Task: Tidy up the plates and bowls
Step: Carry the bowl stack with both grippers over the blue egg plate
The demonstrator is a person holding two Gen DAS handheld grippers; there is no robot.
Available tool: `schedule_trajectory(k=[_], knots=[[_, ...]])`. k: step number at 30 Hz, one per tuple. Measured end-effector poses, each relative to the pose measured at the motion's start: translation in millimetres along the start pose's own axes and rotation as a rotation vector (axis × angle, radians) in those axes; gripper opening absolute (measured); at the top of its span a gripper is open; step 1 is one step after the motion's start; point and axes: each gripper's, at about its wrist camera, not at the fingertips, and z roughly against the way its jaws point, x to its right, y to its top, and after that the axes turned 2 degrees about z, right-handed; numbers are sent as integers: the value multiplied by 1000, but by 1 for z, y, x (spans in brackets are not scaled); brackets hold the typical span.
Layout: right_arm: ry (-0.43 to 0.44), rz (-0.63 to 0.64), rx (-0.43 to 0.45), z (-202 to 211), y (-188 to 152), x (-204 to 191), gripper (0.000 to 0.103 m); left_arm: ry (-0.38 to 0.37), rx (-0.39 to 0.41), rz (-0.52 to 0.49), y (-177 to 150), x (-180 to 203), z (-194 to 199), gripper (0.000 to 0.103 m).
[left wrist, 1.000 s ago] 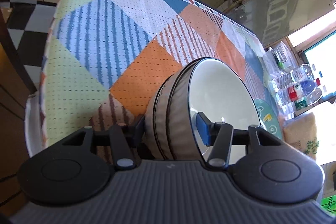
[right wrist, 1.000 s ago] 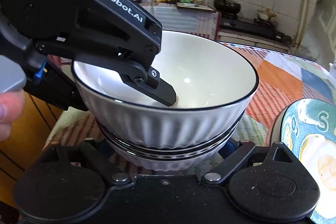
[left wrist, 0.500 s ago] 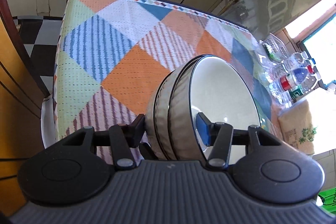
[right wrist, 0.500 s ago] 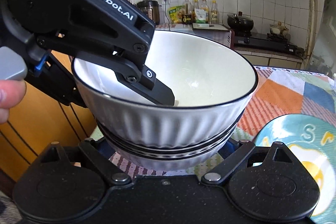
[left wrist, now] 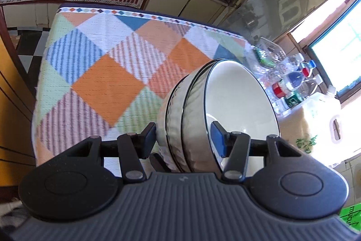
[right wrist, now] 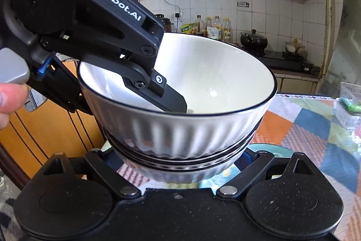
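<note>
A stack of three ribbed white bowls (left wrist: 234, 105) with black rims hangs in the air above the patchwork table (left wrist: 106, 83). My left gripper (left wrist: 183, 136) is shut on the stack's wall, one blue pad inside the top bowl and the other outside. In the right wrist view the bowl stack (right wrist: 198, 128) fills the middle, and the left gripper's inner finger (right wrist: 173, 101) reaches down into it. My right gripper (right wrist: 178, 164) is shut on the base of the lowest bowl from both sides. A teal plate (right wrist: 268, 148) lies on the table, mostly hidden under the stack.
Water bottles (left wrist: 291, 83), a white jug (left wrist: 325, 112) and a clear basket (right wrist: 349, 96) crowd the table's right side. A wooden cabinet (right wrist: 54, 128) stands at the left. A stove counter (right wrist: 286, 60) runs along the back wall. A person's thumb (right wrist: 6, 103) shows at the left edge.
Both grippers have risen together with the bowl stack held between them. The table looks farther below, and the teal plate has slid out of sight under the bowls.
</note>
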Motion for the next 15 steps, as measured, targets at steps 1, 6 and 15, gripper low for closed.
schedule_trajectory(k=[1,6,15], knots=[[2,6,1,4,-1,6,97,1,0,4,-3,6,-1,51],[0,12,-17,23,-16,28,97,-8,-13,4,-19,33,-14,51],[-18,18,-59,28,-31,67,97,-29,-54,32,-37,55,-53,51]])
